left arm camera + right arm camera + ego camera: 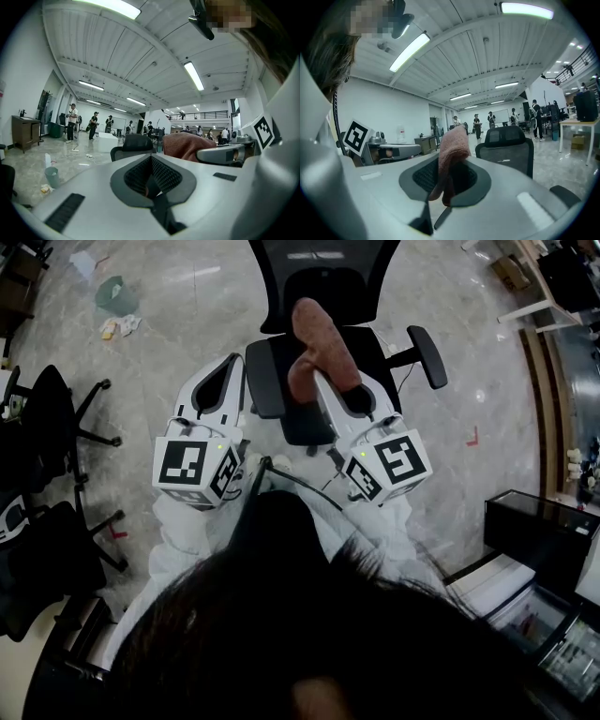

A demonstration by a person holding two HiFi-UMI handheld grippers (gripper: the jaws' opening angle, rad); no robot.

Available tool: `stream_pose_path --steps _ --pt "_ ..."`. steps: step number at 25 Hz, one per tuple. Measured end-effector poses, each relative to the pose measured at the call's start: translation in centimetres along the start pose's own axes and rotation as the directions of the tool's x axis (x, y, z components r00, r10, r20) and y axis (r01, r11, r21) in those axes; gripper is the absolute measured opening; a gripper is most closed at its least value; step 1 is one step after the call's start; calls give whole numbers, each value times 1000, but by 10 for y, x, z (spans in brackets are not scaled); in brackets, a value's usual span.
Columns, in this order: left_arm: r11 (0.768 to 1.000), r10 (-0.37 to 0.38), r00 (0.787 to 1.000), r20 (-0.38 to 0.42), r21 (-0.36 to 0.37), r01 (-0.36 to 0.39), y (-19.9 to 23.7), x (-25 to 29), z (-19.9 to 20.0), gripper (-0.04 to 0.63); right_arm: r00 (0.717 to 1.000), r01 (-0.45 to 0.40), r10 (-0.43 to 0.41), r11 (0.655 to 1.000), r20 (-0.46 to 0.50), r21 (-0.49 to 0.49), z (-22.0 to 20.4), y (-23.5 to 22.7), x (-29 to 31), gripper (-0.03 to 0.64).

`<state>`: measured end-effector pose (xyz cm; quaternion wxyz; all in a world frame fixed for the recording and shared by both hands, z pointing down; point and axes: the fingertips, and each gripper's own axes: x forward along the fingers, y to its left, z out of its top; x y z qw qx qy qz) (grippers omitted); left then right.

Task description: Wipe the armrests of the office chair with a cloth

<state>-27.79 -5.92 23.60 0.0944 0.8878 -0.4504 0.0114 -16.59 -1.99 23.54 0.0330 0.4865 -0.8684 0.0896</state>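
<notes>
A black office chair (309,296) stands in front of me, with its left armrest (264,379) and right armrest (427,354) both showing. My right gripper (323,381) is shut on a pinkish-brown cloth (317,345), which hangs up over the seat; the cloth (452,150) drapes from the jaws in the right gripper view, with the chair (508,145) behind it. My left gripper (235,360) is shut and holds nothing, just left of the left armrest. In the left gripper view the cloth (185,144) and the chair (133,143) lie ahead.
Two other black chairs (56,418) stand at the left. A green bin (114,293) and litter (120,326) lie on the floor at the far left. A black case (544,531) and shelving sit at the right. Several people (72,122) stand far off.
</notes>
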Motion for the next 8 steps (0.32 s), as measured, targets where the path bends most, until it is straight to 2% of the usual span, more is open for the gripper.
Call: stream_pose_path --steps 8 --pt "1000 14 1000 -3 -4 -14 2 1 -1 3 1000 -4 4 1000 -4 0 -2 -3 0 48"
